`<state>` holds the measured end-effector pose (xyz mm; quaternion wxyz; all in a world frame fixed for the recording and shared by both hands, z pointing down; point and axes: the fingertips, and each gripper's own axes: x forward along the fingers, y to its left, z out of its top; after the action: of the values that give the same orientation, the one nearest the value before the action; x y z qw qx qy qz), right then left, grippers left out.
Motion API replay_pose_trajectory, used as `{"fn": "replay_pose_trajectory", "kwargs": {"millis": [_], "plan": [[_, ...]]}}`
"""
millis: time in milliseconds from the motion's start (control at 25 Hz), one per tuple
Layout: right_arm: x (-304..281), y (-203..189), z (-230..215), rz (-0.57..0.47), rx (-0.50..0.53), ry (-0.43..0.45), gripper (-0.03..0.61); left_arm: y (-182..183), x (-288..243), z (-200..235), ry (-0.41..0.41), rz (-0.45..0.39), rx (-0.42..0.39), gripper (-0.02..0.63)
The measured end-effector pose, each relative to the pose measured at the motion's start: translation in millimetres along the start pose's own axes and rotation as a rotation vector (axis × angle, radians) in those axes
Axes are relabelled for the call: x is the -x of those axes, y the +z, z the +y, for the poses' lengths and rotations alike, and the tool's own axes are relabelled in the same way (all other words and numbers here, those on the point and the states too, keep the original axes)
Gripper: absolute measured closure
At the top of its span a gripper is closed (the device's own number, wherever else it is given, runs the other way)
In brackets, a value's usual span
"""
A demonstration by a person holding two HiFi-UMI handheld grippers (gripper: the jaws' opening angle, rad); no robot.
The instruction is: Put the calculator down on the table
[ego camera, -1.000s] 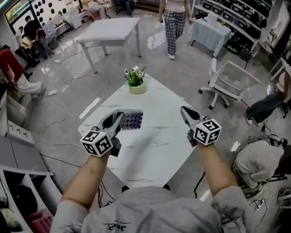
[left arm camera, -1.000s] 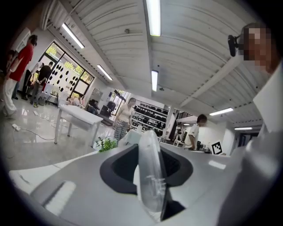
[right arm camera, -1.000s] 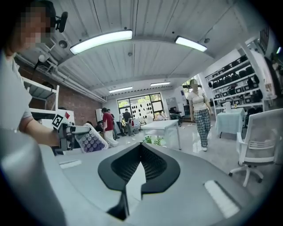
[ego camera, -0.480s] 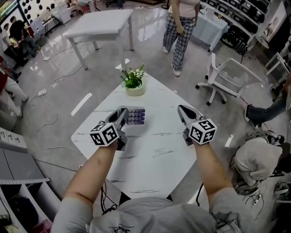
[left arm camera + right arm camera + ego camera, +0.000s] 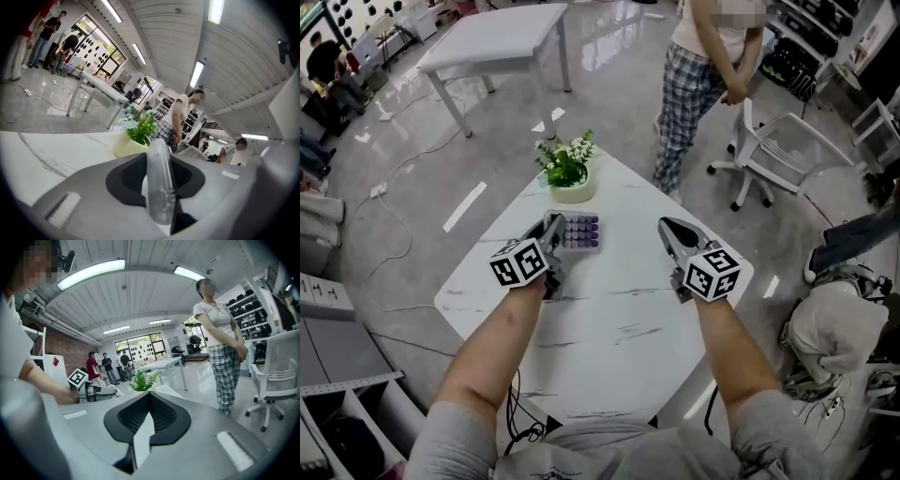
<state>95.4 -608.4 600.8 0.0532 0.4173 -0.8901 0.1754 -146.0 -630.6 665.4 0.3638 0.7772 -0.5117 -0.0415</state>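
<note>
The left gripper (image 5: 553,230) gripped the calculator (image 5: 579,231) by its edge close over the table (image 5: 619,319), release not yet made; the right gripper (image 5: 667,228) was closed, empty.

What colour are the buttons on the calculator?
The calculator has purple buttons; the head view shows them best.

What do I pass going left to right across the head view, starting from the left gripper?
left gripper → calculator held in its fingers → right gripper → white office chair
</note>
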Motion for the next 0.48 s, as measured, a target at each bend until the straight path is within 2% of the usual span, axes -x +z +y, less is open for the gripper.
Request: {"fn": "replay_pose_trajectory", "kwargs": {"millis": [240,480], "plan": [[-19,-18,-10,0.012,-0.026,0.011,0.575,-16,-30,20,0.009,0.047,0.006,0.454],[-24,-32,-20,0.032,-0.044,0.011,0.575,-18,-46,30,0.013,0.053,0.032,0.448]]}}
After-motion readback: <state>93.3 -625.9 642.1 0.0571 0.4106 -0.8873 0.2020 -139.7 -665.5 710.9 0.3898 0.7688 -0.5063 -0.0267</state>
